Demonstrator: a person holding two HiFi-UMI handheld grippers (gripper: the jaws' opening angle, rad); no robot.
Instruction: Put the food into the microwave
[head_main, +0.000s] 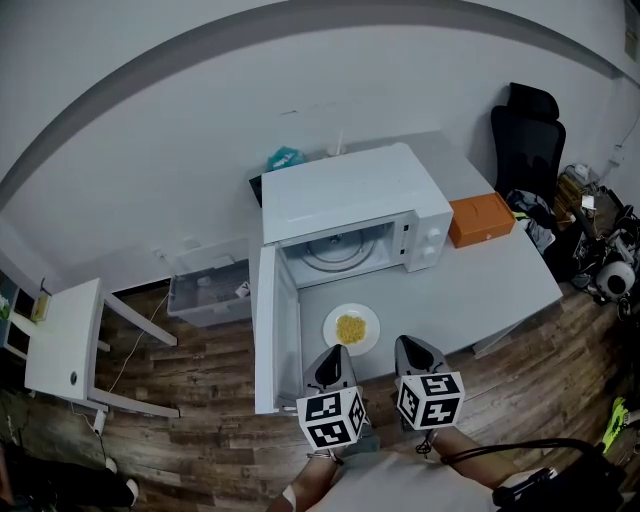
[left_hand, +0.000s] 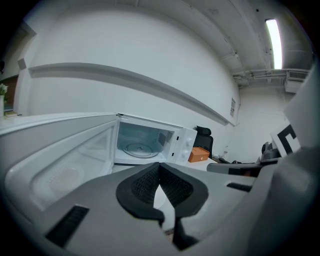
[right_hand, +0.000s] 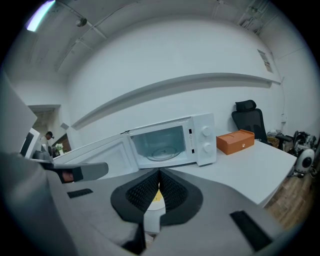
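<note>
- Grey table (head_main: 505, 285): a white microwave (head_main: 350, 200) stands on it, its door (head_main: 268, 335) swung fully open at its 9 o'clock side, the glass turntable (head_main: 335, 252) in view
- Food (head_main: 351, 328): a yellow heap on a white plate (head_main: 330, 336), on the table at 6 o'clock of the cavity, outside it
- Left gripper (head_main: 334, 352): jaws closed, nothing between them, at 7 o'clock of the plate
- Right gripper (head_main: 412, 344): jaws together, empty, at 4 o'clock of the plate
- Orange box (head_main: 481, 218) at 3 o'clock of the microwave; black office chair (head_main: 527, 130) at 1 o'clock
- Wood-plank floor (head_main: 200, 410); white side table (head_main: 65, 340) and clear storage bin (head_main: 208, 290) at 9 o'clock
</note>
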